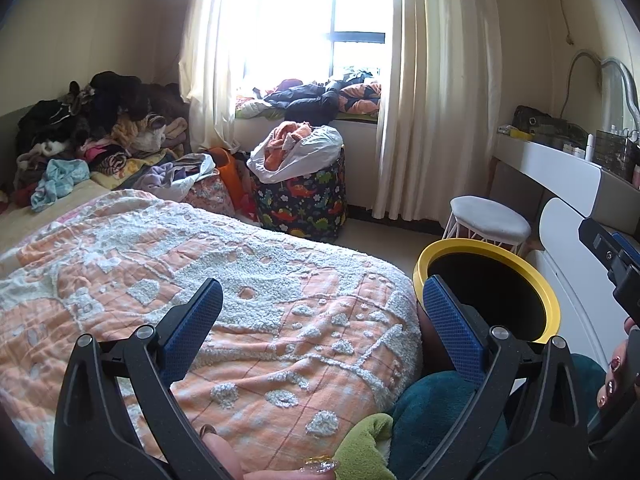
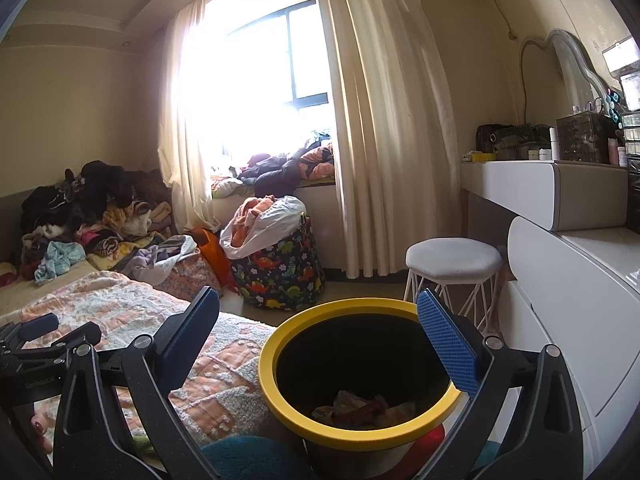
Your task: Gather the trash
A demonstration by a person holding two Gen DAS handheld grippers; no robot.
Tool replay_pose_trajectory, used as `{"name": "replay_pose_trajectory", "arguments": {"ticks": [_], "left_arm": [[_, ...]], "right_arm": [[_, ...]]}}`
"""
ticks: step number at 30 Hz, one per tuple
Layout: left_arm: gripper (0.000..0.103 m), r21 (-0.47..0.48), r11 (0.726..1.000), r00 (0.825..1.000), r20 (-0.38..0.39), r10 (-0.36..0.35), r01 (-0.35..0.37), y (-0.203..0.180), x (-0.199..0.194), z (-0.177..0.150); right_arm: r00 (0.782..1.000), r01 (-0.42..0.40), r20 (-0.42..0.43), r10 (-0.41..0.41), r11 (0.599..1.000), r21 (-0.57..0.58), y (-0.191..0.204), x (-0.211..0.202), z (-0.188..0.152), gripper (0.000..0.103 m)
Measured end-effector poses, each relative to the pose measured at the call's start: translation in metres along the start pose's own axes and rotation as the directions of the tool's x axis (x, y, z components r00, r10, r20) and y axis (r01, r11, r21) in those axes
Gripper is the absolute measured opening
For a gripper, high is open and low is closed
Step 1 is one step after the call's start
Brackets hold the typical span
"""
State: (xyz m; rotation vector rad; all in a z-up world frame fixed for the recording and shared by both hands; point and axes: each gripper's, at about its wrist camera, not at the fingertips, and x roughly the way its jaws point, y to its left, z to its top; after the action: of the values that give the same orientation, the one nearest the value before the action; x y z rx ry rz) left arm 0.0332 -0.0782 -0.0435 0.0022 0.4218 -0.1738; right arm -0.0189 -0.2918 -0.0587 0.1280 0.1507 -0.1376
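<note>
Daylight from a curtained window (image 1: 316, 20) fills the left wrist view. The left gripper (image 1: 320, 320) is seen with its jaws spread wide and nothing between them, held over a bed covered by an orange and white quilt (image 1: 200, 264). Clothes (image 1: 92, 120) are heaped at the far end of the bed, and a dinosaur-print basket (image 1: 304, 204) lined with a white bag stands on the floor below the window. A yellow-rimmed bin (image 1: 536, 280) is seen just beside the bed's near corner, partly hidden behind the right-hand blue pad; its inside is dark here. A white stool (image 1: 490, 216) stands beyond it, and a white dresser (image 1: 560, 172) lies along the right wall. The right gripper (image 1: 612, 256) is caught at the right edge, with painted fingernails (image 1: 612, 376) below it.

In the right wrist view, the right gripper (image 2: 318, 324) is shown with its jaws wide apart and empty, held directly above the yellow-rimmed bin (image 2: 276, 380). Crumpled trash (image 2: 360, 408) is seen lying at the bottom of the bin. The quilt (image 2: 216, 376) is just left of the bin, the stool (image 2: 454, 258) behind it, and the left gripper (image 2: 44, 340) is glimpsed at the left edge.
</note>
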Motion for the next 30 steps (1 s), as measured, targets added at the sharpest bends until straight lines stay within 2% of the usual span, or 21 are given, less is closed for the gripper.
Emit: {"name": "replay_pose_trajectory", "arguments": {"ticks": [30], "left_arm": [[0.092, 0.001, 1.0, 1.0, 0.002, -0.001, 0.001, -0.0003, 0.0003, -0.0006]], "right_arm": [[1.0, -0.001, -0.001, 0.001, 1.0, 0.004, -0.0026, -0.0001, -0.0004, 0.097]]}}
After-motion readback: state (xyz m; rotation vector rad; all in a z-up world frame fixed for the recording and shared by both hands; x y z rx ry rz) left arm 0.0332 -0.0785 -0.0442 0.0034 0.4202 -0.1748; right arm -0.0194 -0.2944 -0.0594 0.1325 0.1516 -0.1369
